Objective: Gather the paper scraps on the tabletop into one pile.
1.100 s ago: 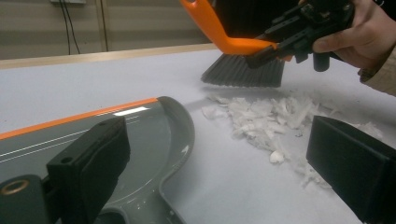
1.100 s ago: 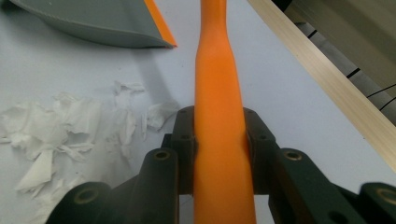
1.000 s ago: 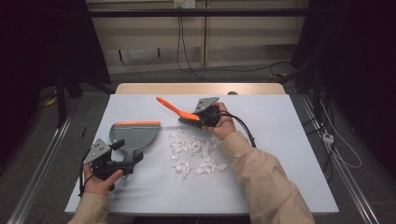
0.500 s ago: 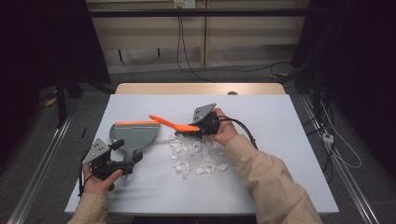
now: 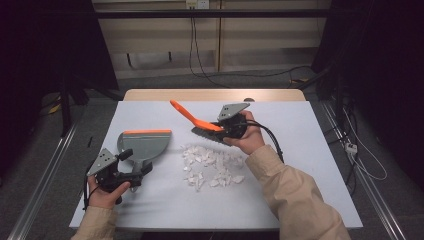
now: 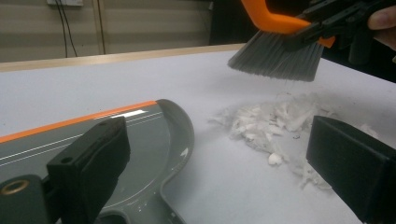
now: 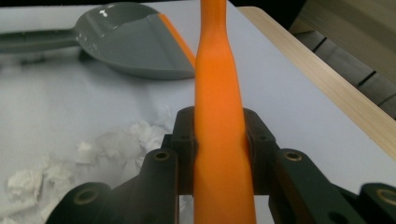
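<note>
Brush point(image 5: 197, 122) sits clamped in the right gripper point(image 5: 220, 131) in the high view, lifted off the table point(image 5: 310, 165) near the middle of its far half; the orange handle slants up toward the far-left corner and the grey bristles face down. Paper scraps point(image 5: 210, 165) lie in a loose heap at the table's centre, just under and on the near side of the brush. A grey dustpan point(image 5: 142, 145) with an orange lip rests flat left of the heap, lip toward the far edge. The left gripper point(image 5: 131, 167) is at the dustpan's handle near the left edge; whether it clamps the handle cannot be told here.

Left gripper view: the two black jaws stand wide apart, nothing pressed between the pads. The dustpan point(image 6: 140, 140) lies by the left jaw, scraps point(image 6: 271, 126) ahead, and the brush point(image 6: 275, 56) hangs above them with its bristles off the table.

Right gripper view: the jaws close tight on the brush handle point(image 7: 219, 116), which runs straight up between them. The dustpan point(image 7: 130, 42) lies beyond, scraps point(image 7: 93, 154) at lower left.
</note>
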`<state>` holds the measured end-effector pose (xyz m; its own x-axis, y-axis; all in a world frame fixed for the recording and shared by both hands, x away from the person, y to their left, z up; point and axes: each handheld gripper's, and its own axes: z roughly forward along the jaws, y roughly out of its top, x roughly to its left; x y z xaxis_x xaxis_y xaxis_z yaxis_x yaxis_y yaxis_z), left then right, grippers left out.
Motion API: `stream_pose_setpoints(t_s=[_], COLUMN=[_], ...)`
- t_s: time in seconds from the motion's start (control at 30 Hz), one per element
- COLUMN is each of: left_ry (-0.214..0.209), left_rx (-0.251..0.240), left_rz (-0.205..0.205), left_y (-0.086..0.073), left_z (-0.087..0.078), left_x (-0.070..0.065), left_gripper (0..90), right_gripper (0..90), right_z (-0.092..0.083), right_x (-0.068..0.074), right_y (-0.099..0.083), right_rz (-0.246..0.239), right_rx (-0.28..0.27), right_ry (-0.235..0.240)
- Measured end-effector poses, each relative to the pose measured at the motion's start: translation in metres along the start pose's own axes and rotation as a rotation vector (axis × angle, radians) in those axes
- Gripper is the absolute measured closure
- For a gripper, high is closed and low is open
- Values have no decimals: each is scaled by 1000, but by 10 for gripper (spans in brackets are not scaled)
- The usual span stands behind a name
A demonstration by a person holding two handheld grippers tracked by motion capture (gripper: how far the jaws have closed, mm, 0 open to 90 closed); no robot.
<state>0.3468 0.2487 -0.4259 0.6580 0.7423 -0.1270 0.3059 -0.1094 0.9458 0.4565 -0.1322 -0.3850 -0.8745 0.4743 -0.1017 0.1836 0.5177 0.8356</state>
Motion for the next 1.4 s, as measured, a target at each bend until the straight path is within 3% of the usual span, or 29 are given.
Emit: stream_pose_setpoints(t_s=[0.17, 0.27, 0.4, 0.57, 0.7, 1.07, 1.4], left_ry=[-10, -15, -19, -17, -17, -16, -14], left_rx=[-5, -6, -5, -6, -7, -6, -8], left_rz=[-2, 1, 3, 2, 3, 4, 5], left_y=[0, 0, 1, 0, 1, 1, 1], left_z=[0, 0, -1, -1, -1, -1, -2], left_x=[-1, -1, -2, -2, -3, -3, -2], left_gripper=[59, 59, 59, 59, 59, 59, 59], right_gripper=[717, 717, 717, 716, 717, 717, 717], right_z=[-7, -8, -8, -5, 0, 12, 38], right_x=[7, 14, 22, 33, 43, 62, 86], right_y=[3, 3, 2, 2, 3, 5, 10], right_rz=[147, 196, 293, 361, 355, 528, 602], right_rx=[-43, -29, -73, -91, -80, -127, -102], right_ry=[-8, -22, -10, -1, 2, -13, -32])
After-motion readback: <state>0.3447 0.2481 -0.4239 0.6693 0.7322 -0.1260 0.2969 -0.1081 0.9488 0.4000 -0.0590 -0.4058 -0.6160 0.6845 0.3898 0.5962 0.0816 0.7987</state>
